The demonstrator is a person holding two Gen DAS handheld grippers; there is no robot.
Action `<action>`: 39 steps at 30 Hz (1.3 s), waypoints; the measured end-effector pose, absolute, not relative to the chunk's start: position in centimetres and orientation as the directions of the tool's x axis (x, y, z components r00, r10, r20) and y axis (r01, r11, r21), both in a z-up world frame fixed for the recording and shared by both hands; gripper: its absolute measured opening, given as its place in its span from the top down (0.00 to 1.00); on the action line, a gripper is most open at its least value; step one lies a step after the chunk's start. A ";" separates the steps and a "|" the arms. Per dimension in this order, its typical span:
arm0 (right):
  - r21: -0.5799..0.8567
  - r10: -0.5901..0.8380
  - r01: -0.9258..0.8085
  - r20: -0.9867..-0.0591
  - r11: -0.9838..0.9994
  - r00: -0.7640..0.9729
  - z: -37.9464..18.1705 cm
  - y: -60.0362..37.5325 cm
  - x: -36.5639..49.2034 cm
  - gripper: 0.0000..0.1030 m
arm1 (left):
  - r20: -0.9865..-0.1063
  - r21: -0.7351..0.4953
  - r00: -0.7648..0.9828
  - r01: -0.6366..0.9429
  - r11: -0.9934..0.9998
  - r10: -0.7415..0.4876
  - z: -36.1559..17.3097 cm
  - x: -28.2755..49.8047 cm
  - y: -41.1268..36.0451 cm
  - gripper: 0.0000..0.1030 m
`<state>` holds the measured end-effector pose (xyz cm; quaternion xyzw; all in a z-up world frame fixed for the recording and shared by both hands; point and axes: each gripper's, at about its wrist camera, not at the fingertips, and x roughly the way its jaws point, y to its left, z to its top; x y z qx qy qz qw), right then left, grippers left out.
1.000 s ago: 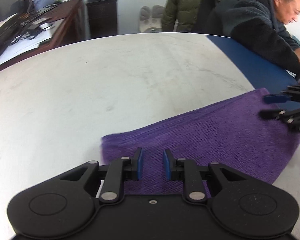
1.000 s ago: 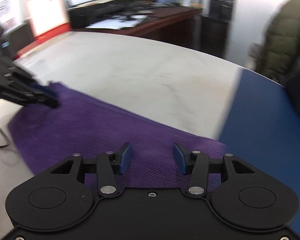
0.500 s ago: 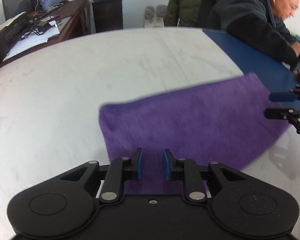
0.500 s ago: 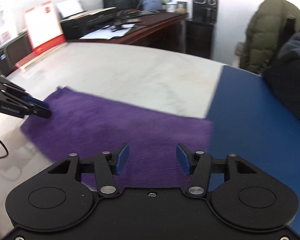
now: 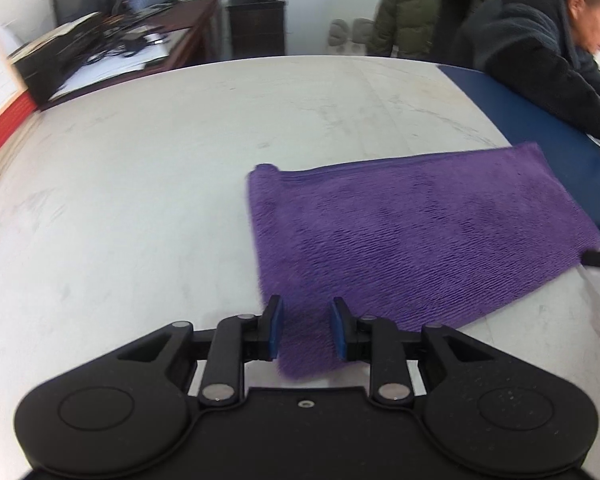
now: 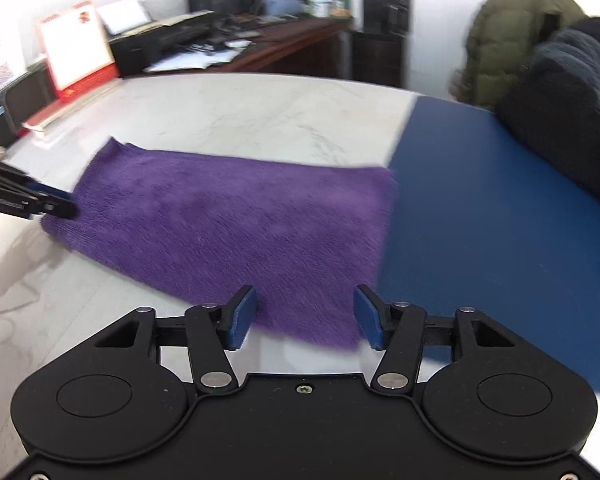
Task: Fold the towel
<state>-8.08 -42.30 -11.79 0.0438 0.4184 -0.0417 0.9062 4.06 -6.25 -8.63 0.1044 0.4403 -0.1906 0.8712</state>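
A purple towel point(image 5: 412, 240) lies folded flat on the white marble table point(image 5: 160, 200), its right end reaching the blue mat. My left gripper point(image 5: 305, 336) has the towel's near left corner bunched between its blue pads, and its jaws are starting to open. The right wrist view shows the towel point(image 6: 228, 224) with the left gripper point(image 6: 60, 206) at its far left edge. My right gripper point(image 6: 305, 316) hovers over the near right corner with jaws opening wide; the pads stand clear of the cloth. A sliver of the right gripper point(image 5: 598, 258) shows at the left view's right edge.
A blue mat point(image 6: 500, 220) covers the table's right part. A person in a dark jacket point(image 5: 540, 48) leans on it at the far right. A cluttered wooden desk point(image 5: 120, 48), a red and white board point(image 6: 76, 52) and a green coat point(image 6: 512, 32) stand beyond the table.
Both grippers slid across the table and the towel now lies flatter. The right gripper's jaws have widened off the cloth. The left jaws have parted slightly.
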 end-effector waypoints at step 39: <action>0.222 -0.112 0.311 -0.620 0.924 0.776 1.1 -34.0 -13.7 0.00 | -0.809 0.076 0.582 0.244 0.967 -0.083 2.7 -5.3 -7.9 0.02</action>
